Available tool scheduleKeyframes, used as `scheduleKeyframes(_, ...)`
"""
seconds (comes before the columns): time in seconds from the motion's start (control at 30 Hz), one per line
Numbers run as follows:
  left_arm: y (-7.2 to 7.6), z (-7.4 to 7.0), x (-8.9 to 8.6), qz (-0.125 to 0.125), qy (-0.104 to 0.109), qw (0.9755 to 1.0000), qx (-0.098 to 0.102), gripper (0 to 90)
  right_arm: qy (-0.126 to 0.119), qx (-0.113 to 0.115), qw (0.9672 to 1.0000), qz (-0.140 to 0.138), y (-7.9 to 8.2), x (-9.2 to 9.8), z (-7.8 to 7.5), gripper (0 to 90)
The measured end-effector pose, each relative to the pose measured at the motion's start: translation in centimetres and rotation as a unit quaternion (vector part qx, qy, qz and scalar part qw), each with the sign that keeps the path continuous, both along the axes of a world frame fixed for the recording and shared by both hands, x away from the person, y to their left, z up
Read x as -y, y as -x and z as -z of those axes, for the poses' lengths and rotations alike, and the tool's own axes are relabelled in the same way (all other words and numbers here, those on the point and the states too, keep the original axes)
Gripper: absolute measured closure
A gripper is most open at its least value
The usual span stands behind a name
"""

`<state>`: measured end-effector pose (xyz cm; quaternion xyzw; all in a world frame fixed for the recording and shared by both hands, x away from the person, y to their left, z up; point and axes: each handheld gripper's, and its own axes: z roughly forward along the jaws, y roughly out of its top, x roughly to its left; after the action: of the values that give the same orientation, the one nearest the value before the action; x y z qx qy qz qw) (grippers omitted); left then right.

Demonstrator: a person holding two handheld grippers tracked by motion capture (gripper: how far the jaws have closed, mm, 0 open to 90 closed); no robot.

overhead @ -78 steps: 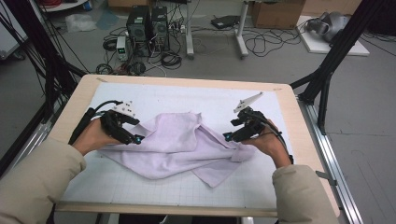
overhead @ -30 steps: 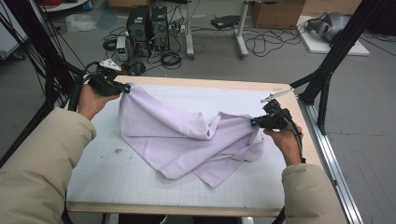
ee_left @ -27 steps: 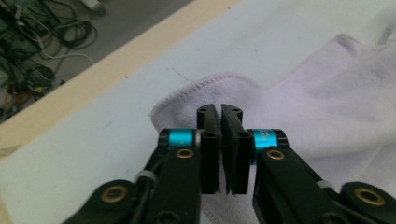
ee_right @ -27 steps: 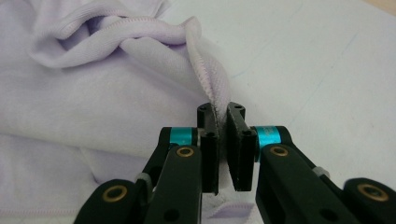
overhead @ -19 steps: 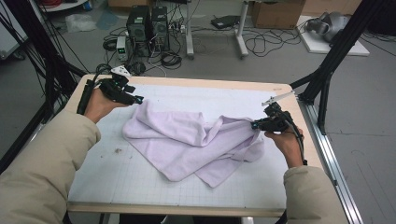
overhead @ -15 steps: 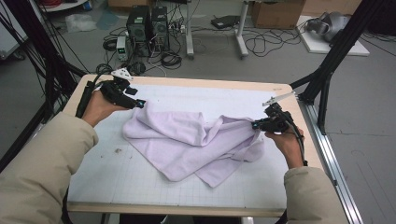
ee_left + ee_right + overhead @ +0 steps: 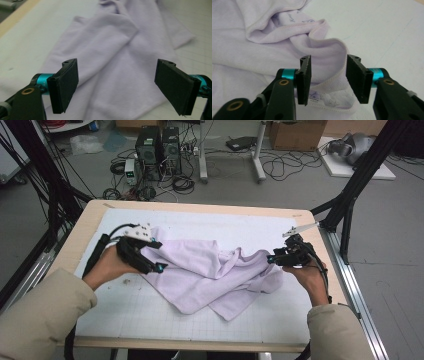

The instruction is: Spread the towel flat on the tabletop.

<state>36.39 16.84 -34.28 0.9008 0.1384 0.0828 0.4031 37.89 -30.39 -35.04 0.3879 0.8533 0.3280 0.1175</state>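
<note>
Cloth (image 7: 262, 42) fold between right fingers (image 7: 355, 77), seemingly loose.

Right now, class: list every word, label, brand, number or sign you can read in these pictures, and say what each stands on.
No text can be read.
Lilac garment: faint print inside a fold near the hem, too blurred to read.
Computer towers on the floor: no legible label.
White grid mat: lines, no numbers.

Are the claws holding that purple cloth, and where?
No. Both claws have just been opening: the left claw gapes above the cloth, the right claw loosely straddles its hemmed edge.
</note>
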Motion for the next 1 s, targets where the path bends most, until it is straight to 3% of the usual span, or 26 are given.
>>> scheduleKeyframes(0.17,3.2,2.5,2.8,0.045,-0.017,0.9988,-0.011,21.2,-0.004,0.015,0.9999,0.000,0.6,0.0,-0.6,44.8)
scheduleKeyframes(0.33,5.3,4.7,5.1,0.089,-0.055,0.9938,-0.040,24.6,0.001,0.032,0.9995,-0.005,1.0,-0.2,-1.1,40.6)
scheduleKeyframes(0.53,5.8,6.2,6.6,0.101,-0.109,0.9871,-0.059,36.6,-0.003,0.030,0.9995,-0.003,1.1,-0.1,-1.3,40.6)
scheduleKeyframes(0.6,5.7,6.4,6.8,0.100,-0.120,0.9854,-0.068,45.8,-0.004,0.031,0.9995,-0.003,1.1,-0.1,-1.3,40.8)
scheduleKeyframes(0.7,5.7,6.6,7.1,0.100,-0.137,0.9834,-0.063,58.5,-0.006,0.030,0.9995,-0.001,1.1,0.0,-1.3,41.1)
scheduleKeyframes(0.83,5.7,6.4,7.1,0.100,-0.146,0.9829,-0.052,82.4,-0.010,0.030,0.9995,-0.003,1.1,0.0,-1.3,42.2)
scheduleKeyframes(0.93,5.5,5.8,6.5,0.096,-0.136,0.9847,-0.051,85.1,-0.015,0.032,0.9993,-0.010,1.1,-0.2,-1.4,42.7)
scheduleKeyframes(1.0,5.2,5.0,5.7,0.090,-0.120,0.9874,-0.052,85.6,-0.021,0.033,0.9992,-0.011,1.1,-0.2,-1.5,42.9)
